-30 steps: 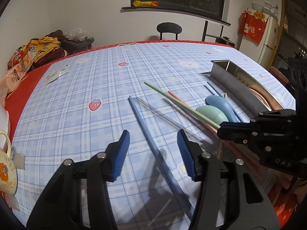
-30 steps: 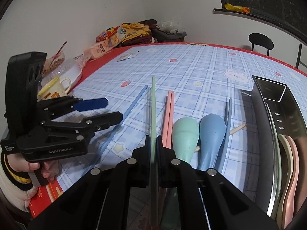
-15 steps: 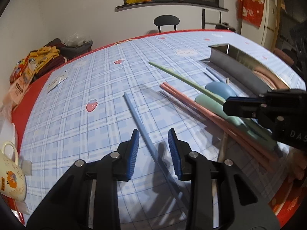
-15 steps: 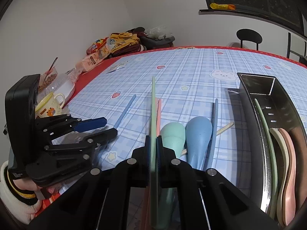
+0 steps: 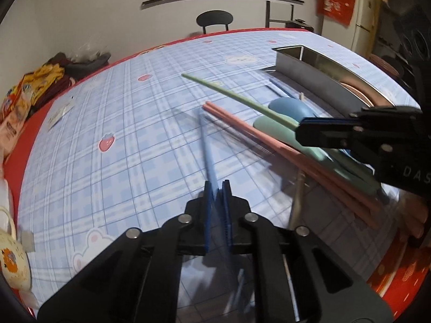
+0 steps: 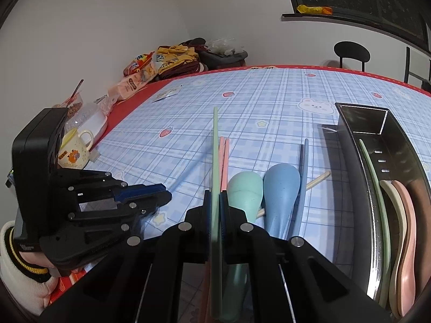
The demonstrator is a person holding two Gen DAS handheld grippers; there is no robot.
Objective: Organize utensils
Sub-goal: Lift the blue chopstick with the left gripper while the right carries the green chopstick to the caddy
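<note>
My left gripper (image 5: 216, 188) is shut on a blue chopstick (image 5: 207, 145), which points forward over the table; it also shows in the right wrist view (image 6: 188, 173). My right gripper (image 6: 214, 197) is shut on a green chopstick (image 6: 215, 145), held above two pink chopsticks (image 6: 224, 158). A green spoon (image 6: 243, 191) and a blue spoon (image 6: 281, 185) lie to the right of them. The metal tray (image 6: 361, 123) at the right holds a green chopstick and several spoons.
Another blue chopstick (image 6: 303, 167) and a beige stick (image 6: 319, 179) lie beside the tray. A cartoon mug (image 6: 74, 149), food containers and snack bags (image 6: 137, 75) stand along the table's left edge. A black chair (image 5: 214, 20) stands beyond the far edge.
My left gripper has gone from wide open to shut on the blue chopstick and has lifted its far end. My right gripper has kept hold of the green chopstick.
</note>
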